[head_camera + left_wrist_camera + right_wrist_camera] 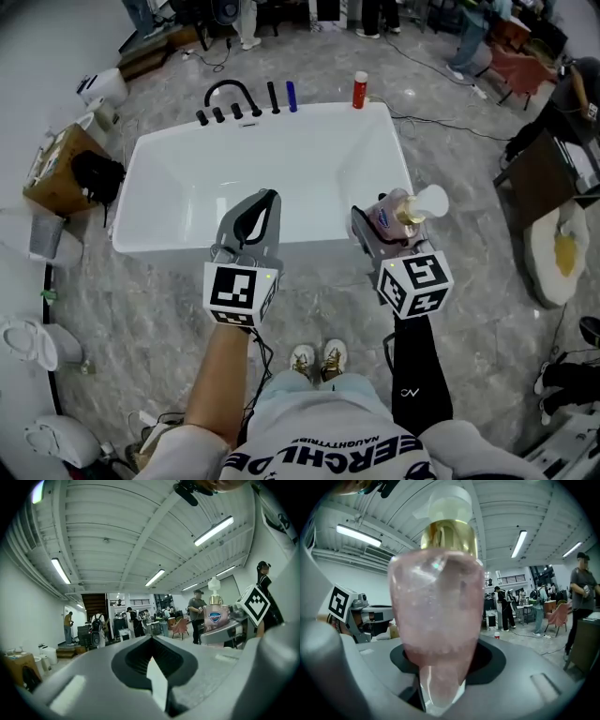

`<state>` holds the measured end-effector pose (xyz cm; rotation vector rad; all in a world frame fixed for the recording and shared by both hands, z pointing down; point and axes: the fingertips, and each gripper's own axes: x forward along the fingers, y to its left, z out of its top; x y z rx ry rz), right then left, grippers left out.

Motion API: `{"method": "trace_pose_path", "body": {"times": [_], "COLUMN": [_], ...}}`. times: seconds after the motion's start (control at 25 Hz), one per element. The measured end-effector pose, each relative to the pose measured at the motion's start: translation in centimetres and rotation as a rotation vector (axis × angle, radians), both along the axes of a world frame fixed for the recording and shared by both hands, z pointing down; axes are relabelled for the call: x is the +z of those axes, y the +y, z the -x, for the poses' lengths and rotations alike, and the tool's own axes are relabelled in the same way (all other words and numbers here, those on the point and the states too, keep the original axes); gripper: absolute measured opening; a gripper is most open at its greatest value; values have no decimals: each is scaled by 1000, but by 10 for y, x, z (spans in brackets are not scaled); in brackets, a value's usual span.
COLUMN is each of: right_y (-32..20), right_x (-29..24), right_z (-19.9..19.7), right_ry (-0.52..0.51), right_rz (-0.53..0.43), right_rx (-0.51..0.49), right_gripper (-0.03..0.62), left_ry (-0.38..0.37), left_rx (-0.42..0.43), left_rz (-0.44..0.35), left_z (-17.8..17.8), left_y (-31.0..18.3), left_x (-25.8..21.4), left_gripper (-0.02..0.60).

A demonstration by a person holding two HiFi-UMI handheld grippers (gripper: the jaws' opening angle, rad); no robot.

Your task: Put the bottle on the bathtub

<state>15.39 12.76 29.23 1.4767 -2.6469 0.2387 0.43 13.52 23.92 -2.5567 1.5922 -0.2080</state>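
A pink pump bottle [401,214] with a gold collar and white pump head is held by my right gripper [380,228], which is shut on it over the front right rim of the white bathtub [169,159]. The bottle [436,606] fills the right gripper view, clamped between the jaws. My left gripper [258,211] hovers over the tub's front rim, shut with nothing in it; its closed jaws [154,677] point up at the room. The bottle [215,613] also shows at the right of the left gripper view.
A black faucet [232,94], black and blue items and a red bottle [360,90] stand on the tub's far rim. A cardboard box [58,169] sits left of the tub, a dark table [553,169] at the right. People stand in the background.
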Motion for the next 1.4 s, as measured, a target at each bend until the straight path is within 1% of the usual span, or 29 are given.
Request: {"method": "trace_pose_path", "body": {"times": [0.2, 0.4, 0.64, 0.8, 1.0, 1.24, 1.4], "right_y": [-2, -12, -53, -97, -170, -268, -319], "right_x": [10, 13, 8, 7, 8, 16, 26], "right_z": [-14, -20, -15, -7, 1, 18, 26], "right_ry": [-2, 10, 28, 51, 98, 123, 141], "right_rz": [15, 14, -4, -25, -44, -21, -8], "right_rx": [-15, -23, -41, -40, -31, 0, 14], "right_gripper": [255, 254, 254, 254, 253, 253, 252], "left_ry": [-3, -28, -45, -40, -16, 10, -9], "left_rx": [8, 17, 15, 20, 46, 87, 127], "left_rz": [12, 5, -16, -40, -58, -37, -42], "left_z": [-23, -31, -28, -22, -20, -7, -8], "left_y": [-4, -12, -53, -98, -175, -282, -339], "left_x": [11, 16, 6, 5, 9, 18, 26], "left_gripper": [2, 2, 2, 2, 2, 2, 2]}}
